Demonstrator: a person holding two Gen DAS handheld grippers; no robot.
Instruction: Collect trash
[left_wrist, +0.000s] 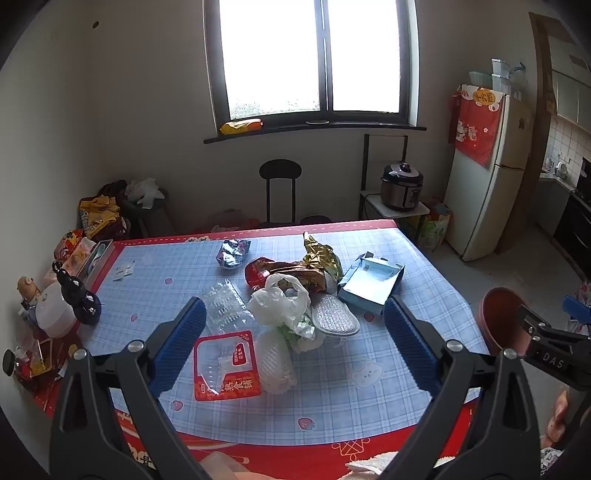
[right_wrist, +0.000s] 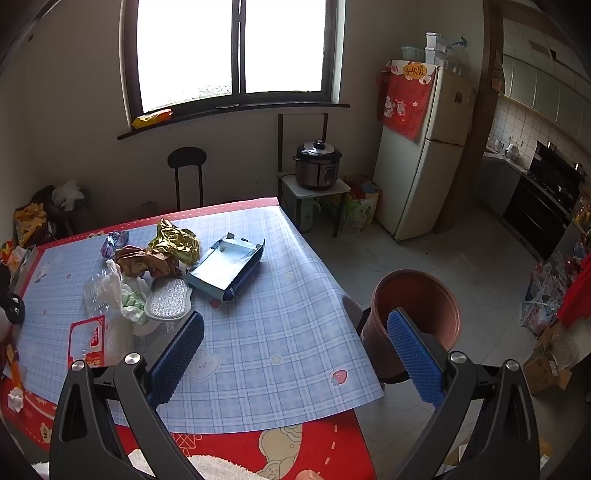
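Several bits of trash (left_wrist: 291, 295) sit heaped mid-table (right_wrist: 280, 258): wrappers, a plastic bag, a blue carton (left_wrist: 371, 282). Both the left gripper (left_wrist: 293, 336) and right gripper (right_wrist: 295, 349) hover wide and empty, with the brown bin (right_wrist: 417, 295) just off the table's edge, likely ready for drops.

trash heap mid-table: white plastic bag (left_wrist: 280, 302) crumpled | gold foil wrapper (left_wrist: 320, 258) crushed behind it | blue carton (left_wrist: 371, 282) torn open, right of heap | red-rimmed tray (left_wrist: 225, 365) flat, nearest me | brown bin (right_wrist: 415, 314) upright beside table
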